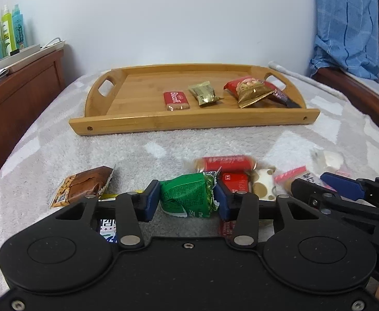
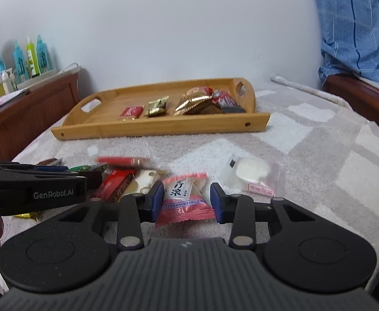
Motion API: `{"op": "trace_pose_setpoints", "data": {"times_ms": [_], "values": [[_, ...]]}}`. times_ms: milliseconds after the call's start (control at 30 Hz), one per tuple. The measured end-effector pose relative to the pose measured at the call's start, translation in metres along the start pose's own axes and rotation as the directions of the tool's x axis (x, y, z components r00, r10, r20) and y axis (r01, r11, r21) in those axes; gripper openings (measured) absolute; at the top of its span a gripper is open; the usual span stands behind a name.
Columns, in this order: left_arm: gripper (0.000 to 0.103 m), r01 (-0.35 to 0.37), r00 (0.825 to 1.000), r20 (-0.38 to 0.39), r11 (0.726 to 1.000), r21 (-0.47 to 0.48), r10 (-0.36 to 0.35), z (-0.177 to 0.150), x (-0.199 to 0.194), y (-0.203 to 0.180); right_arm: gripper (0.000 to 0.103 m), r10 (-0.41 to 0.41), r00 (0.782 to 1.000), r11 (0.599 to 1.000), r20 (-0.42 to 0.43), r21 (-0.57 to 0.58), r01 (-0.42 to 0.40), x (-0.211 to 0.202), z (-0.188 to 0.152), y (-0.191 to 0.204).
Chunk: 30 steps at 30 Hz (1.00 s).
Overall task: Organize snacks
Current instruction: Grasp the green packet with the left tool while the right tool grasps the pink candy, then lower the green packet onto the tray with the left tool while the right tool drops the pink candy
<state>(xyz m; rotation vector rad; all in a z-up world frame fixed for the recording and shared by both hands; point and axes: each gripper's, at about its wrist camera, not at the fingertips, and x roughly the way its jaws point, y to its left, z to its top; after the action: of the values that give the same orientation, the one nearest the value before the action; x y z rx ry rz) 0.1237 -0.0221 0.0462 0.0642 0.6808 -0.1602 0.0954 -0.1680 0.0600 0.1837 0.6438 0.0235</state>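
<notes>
Near towel edge | left gripper [image 1: 187, 199] jaws pinching green packet [image 1: 188, 197] | right gripper [image 2: 187, 202] jaws spread around pink packet [image 2: 183, 199], lengthwise forward

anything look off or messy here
Nothing damaged or spilled. The loose snacks by the grippers lie in a jumbled, overlapping heap on the blanket, unlike the row in the wooden tray. The green packet in the left gripper looks crumpled.
</notes>
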Motion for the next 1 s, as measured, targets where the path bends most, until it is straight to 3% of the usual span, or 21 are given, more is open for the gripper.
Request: {"op": "trace_pose_setpoints", "data": {"times_ms": [267,333,433,633,667,700,767,1000], "values": [[0.041,0.001,0.999,0.033,1.000,-0.004,-0.001,0.006,-0.015,0.000,0.040,0.005,1.000,0.999,0.008,-0.042,-0.005,-0.005,-0.001,0.007],[0.041,0.002,0.999,0.035,1.000,-0.004,-0.002,0.007,-0.017,0.001,0.045,0.003,1.000,0.998,-0.021,-0.063,-0.005,-0.001,-0.002,0.009],[0.041,0.001,0.999,0.033,1.000,-0.010,-0.001,0.007,-0.018,0.002,0.059,-0.015,0.999,0.997,-0.046,-0.081,0.011,0.005,-0.006,0.011],[0.041,-0.004,1.000,0.025,1.000,-0.008,0.004,0.006,-0.018,0.003,0.063,-0.059,0.998,0.987,0.001,-0.147,0.058,0.009,-0.007,0.021],[0.041,-0.004,1.000,0.024,1.000,-0.007,0.004,0.006,-0.017,0.003,0.060,-0.059,0.998,0.987,-0.014,-0.153,0.056,0.011,-0.007,0.022],[0.041,-0.004,1.000,0.024,1.000,-0.008,0.004,0.006,-0.018,0.003,0.044,-0.058,0.998,0.988,-0.036,-0.142,0.052,0.014,-0.008,0.022],[0.041,-0.005,1.000,0.025,1.000,-0.012,0.006,0.007,-0.018,0.003,0.036,-0.043,0.999,0.995,-0.034,-0.096,0.039,0.012,-0.006,0.019],[0.041,-0.023,1.000,0.016,0.999,-0.025,0.023,0.015,-0.017,0.007,0.035,0.017,1.000,1.000,0.013,0.009,-0.018,-0.001,0.012,0.003]]}}
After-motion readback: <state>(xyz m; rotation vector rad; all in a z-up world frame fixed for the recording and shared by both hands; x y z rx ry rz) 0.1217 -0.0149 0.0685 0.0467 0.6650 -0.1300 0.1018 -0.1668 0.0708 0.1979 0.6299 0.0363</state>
